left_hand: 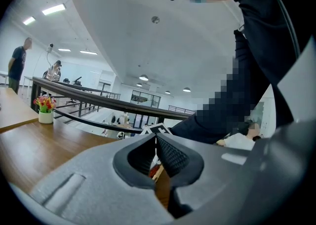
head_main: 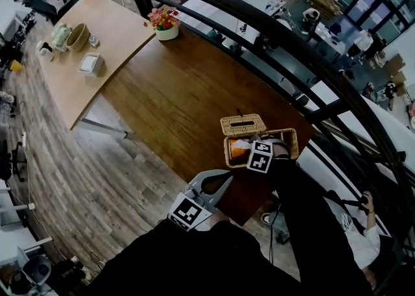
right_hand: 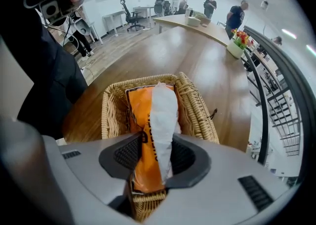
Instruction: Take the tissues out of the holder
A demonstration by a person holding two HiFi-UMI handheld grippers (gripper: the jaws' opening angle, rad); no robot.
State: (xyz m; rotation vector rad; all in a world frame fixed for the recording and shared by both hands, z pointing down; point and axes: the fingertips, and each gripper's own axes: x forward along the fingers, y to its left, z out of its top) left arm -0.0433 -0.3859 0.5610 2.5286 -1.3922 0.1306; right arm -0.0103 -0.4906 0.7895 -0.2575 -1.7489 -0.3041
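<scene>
Seen from the head, the tissue pack (head_main: 238, 149) in the basket (head_main: 290, 139) is largely covered by the right gripper (head_main: 260, 153), whose fingers are concealed beneath its marker cube (head_main: 260, 157). In the right gripper view, the basket's near end and the pack's lower end are masked by the fingers (right_hand: 129, 154). In the left gripper view, the basket is hidden behind the left gripper (left_hand: 156, 142), only an orange sliver being seen. Small items on the far table (head_main: 123, 28) cannot be identified.
</scene>
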